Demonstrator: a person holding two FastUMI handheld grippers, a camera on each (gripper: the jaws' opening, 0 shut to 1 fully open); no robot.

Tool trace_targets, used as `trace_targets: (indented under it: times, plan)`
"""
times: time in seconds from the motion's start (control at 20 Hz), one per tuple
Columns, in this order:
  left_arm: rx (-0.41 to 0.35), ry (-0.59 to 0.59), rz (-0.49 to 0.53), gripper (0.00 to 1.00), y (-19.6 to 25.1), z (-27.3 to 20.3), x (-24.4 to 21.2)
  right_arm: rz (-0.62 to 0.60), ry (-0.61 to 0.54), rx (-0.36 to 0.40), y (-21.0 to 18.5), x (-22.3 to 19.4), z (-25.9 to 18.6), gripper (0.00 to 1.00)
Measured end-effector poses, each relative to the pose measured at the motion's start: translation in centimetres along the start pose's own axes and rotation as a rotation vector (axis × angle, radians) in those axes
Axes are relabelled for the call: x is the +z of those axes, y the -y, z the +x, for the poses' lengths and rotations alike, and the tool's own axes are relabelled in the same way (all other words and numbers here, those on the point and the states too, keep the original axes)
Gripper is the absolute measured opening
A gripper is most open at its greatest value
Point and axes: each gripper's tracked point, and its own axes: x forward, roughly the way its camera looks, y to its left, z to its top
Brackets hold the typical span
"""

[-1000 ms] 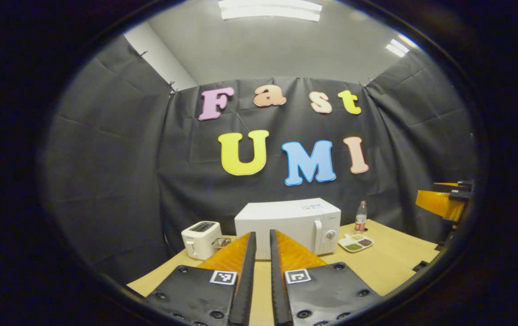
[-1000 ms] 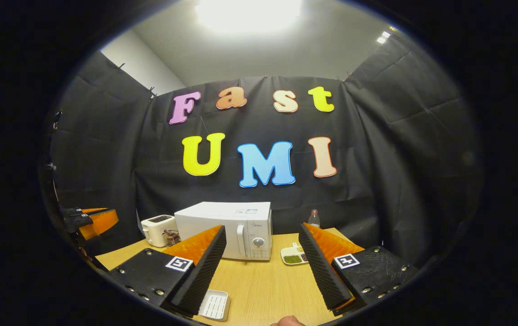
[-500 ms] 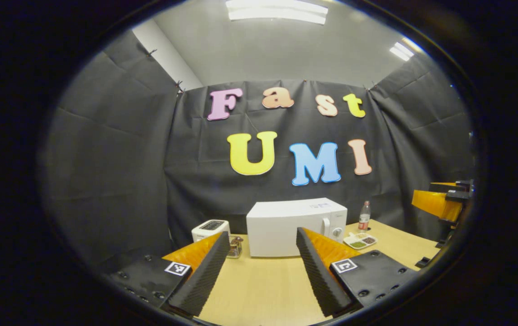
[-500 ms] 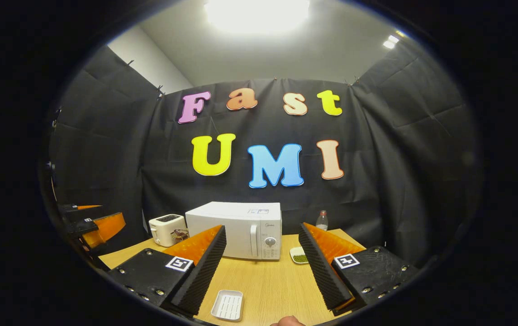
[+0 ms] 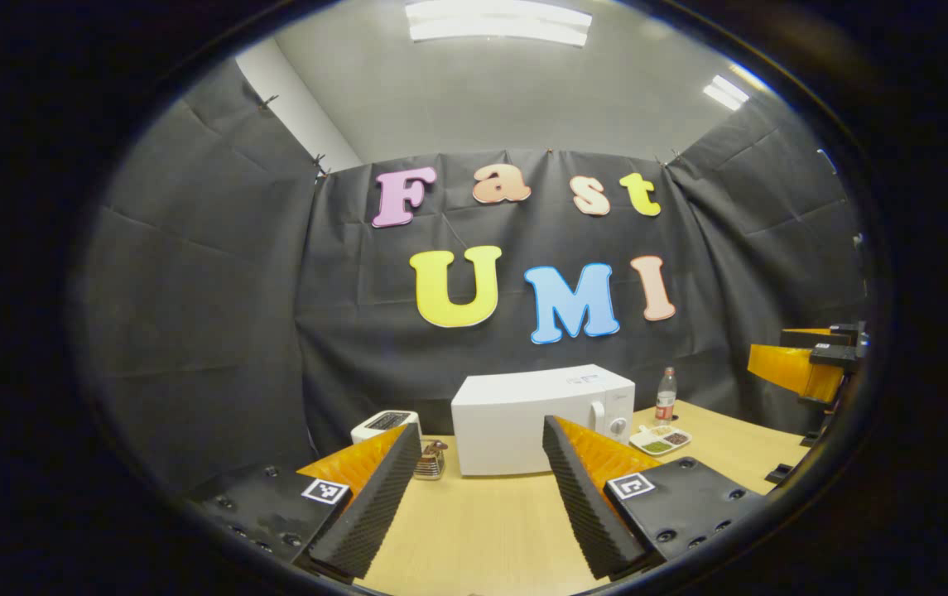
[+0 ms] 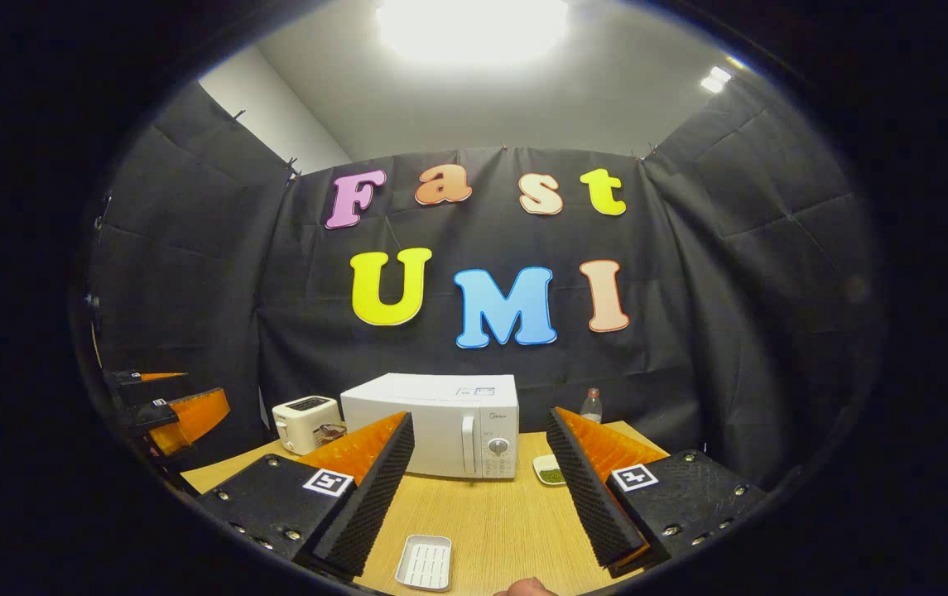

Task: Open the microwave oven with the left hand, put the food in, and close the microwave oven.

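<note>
A white microwave [image 5: 523,418] stands at the back of the wooden table [image 5: 482,530], door closed, with its handle [image 5: 598,414] and dials on the right. To its right lies a white divided food tray [image 5: 661,440] holding green and brown food. My left gripper [image 5: 480,430] is open and empty, well short of the microwave. In the right gripper view the microwave [image 6: 432,422] sits ahead, and the food tray [image 6: 550,472] is partly hidden behind one finger. My right gripper [image 6: 479,418] is open and empty too.
A white toaster [image 5: 382,424] and a small metal holder [image 5: 430,460] stand left of the microwave, and a bottle [image 5: 666,397] stands behind the tray. A small white ribbed dish [image 6: 424,563] lies near the table's front edge. A fingertip [image 6: 527,588] shows at the bottom.
My left gripper went from nearly shut to wide open a second ago and has stayed open. Both views have shifted slightly. The right gripper stays open.
</note>
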Motion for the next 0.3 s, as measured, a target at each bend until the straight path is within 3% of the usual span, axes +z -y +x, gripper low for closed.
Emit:
trace_targets:
  times: [0.3]
  plan:
    - [0.002,0.012,0.002,0.98,-0.63,0.05,0.48,-0.007,0.006,0.007,-0.65,0.36,0.12,0.97]
